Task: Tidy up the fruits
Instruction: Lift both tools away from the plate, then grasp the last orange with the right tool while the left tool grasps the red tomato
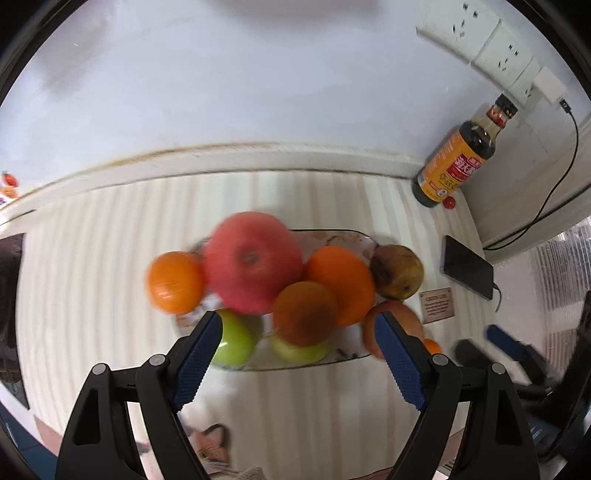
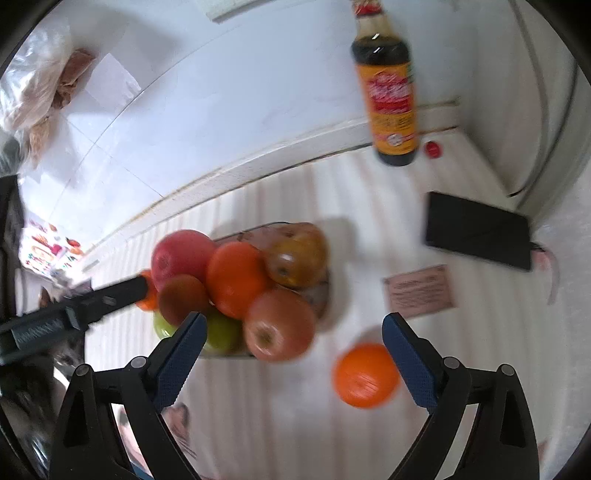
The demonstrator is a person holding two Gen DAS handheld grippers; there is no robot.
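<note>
Round orange fruit (image 2: 365, 374) lies alone on striped surface (image 2: 266, 406), right of piled glass plate (image 2: 321, 299), just inside your right gripper (image 2: 295, 354) w/ jaws spread, empty; left gripper (image 1: 299, 350) spread too, farther.

Back corner of the pale striped worktop (image 1: 110, 258) has a dark sauce bottle with an orange label (image 1: 456, 155), and a small red cap (image 1: 449, 202) lies just beside its base. Nearer, a flat black slab-shaped device (image 1: 467, 266) lies near a small brown printed card (image 1: 437, 305). White wall sockets (image 1: 480, 33) sit up top.
</note>
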